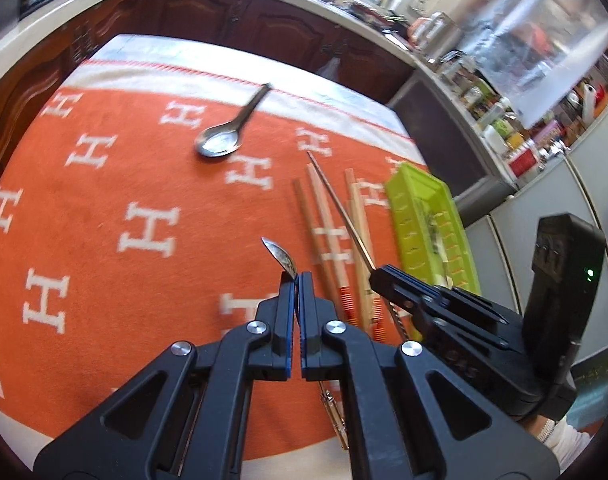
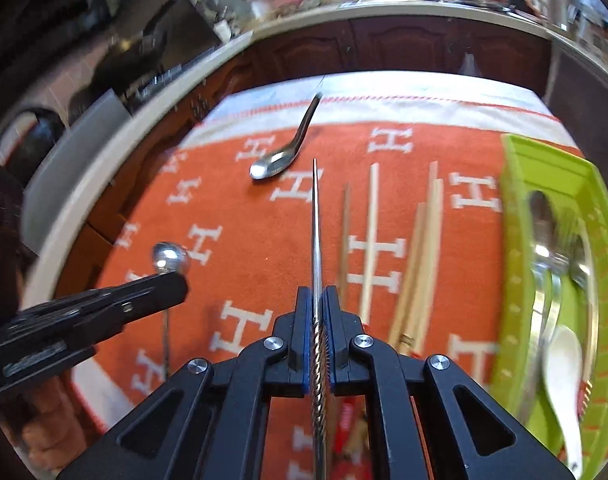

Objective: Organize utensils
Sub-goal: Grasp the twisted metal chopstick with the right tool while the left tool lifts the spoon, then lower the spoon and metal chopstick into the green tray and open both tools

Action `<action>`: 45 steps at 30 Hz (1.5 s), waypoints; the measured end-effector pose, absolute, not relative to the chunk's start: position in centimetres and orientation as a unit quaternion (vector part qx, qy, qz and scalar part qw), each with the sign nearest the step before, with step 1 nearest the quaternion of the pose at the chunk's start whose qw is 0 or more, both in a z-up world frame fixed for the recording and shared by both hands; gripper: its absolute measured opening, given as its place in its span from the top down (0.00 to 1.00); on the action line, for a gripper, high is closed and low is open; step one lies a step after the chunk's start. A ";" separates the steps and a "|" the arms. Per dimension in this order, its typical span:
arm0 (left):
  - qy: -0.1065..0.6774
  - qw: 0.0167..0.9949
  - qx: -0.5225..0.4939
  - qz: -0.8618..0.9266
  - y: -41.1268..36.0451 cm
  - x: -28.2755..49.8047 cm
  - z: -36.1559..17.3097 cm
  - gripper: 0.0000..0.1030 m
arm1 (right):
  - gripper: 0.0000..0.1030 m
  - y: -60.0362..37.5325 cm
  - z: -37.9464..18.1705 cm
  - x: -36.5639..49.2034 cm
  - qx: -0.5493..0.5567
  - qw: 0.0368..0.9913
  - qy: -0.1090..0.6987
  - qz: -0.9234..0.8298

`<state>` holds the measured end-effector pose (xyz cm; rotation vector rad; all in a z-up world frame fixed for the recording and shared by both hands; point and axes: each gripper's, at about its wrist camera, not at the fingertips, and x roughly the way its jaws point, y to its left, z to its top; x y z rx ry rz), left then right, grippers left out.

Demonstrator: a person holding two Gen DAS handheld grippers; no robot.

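The left claw (image 1: 295, 280) is pinching a small shiny metal spoon (image 1: 279, 254) by its neck, bowl raised off the orange cloth with white H letters (image 1: 103, 184) that covers the surface. The right claw (image 2: 319, 300) is pressed together on a thin metal chopstick with a twisted grip (image 2: 316, 216), pointing forward above the cloth. By my reading the sorting is partly done: the lime-green plastic tray (image 2: 516, 184) already holds several metal spoons and a white ceramic spoon (image 2: 562, 364), while a dark-handled metal spoon (image 1: 223, 136) and pale wooden chopsticks (image 1: 324, 216) lie loose. Only the right wrist view shows the tray's contents clearly; the left view blurs them.
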<state>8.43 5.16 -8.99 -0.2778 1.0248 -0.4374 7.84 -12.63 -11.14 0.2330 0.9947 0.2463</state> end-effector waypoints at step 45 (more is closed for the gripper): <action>0.507 0.820 0.076 -0.253 -12.3 6.7 -7.1 0.95 | 0.94 -31.5 -8.9 -0.6 0.181 0.876 0.442 -0.064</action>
